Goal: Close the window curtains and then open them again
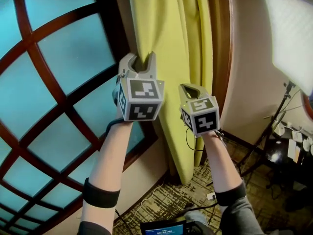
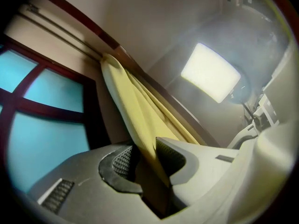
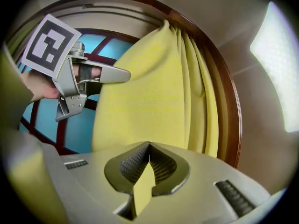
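A yellow curtain hangs bunched at the right side of a window with teal panes and dark red bars. My left gripper is at the curtain's left edge. In the left gripper view a fold of the curtain runs between the jaws of that gripper, lying along the right pad with a dark gap to the left pad; the jaws are open. My right gripper, lower and further right, is shut on a thin fold of the curtain, pinched between its pads.
A dark wooden frame borders the curtain's right side. A bright light panel on a stand is at the far right, above a dark table with small items. Cables lie on the patterned carpet below.
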`<action>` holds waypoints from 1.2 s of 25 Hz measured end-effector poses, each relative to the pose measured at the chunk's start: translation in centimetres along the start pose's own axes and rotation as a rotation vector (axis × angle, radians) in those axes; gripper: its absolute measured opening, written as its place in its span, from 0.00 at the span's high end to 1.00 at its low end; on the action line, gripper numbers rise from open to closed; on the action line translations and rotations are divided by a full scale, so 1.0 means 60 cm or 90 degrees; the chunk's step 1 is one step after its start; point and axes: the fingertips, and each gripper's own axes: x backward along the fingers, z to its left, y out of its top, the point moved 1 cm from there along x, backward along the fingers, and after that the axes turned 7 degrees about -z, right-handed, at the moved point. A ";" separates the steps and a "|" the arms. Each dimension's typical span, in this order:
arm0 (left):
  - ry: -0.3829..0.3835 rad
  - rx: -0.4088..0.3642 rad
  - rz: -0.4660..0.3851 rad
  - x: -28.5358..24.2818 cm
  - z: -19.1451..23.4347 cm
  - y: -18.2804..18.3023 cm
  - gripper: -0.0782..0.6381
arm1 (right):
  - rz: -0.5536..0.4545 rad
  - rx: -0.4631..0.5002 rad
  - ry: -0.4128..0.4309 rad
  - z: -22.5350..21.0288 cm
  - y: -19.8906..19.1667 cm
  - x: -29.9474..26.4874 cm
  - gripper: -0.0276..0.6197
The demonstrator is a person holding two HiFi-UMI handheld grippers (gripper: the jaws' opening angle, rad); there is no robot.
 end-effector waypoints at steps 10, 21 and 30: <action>-0.021 0.029 0.105 0.296 0.008 -0.068 0.67 | 0.031 -0.020 0.032 0.203 -0.022 0.160 0.93; -0.003 0.125 0.256 0.642 -0.030 -0.203 0.77 | 0.092 -0.005 0.167 0.431 -0.104 0.289 0.93; 0.100 0.185 0.384 0.870 -0.057 -0.287 0.89 | 0.138 -0.045 0.305 0.570 -0.219 0.348 0.93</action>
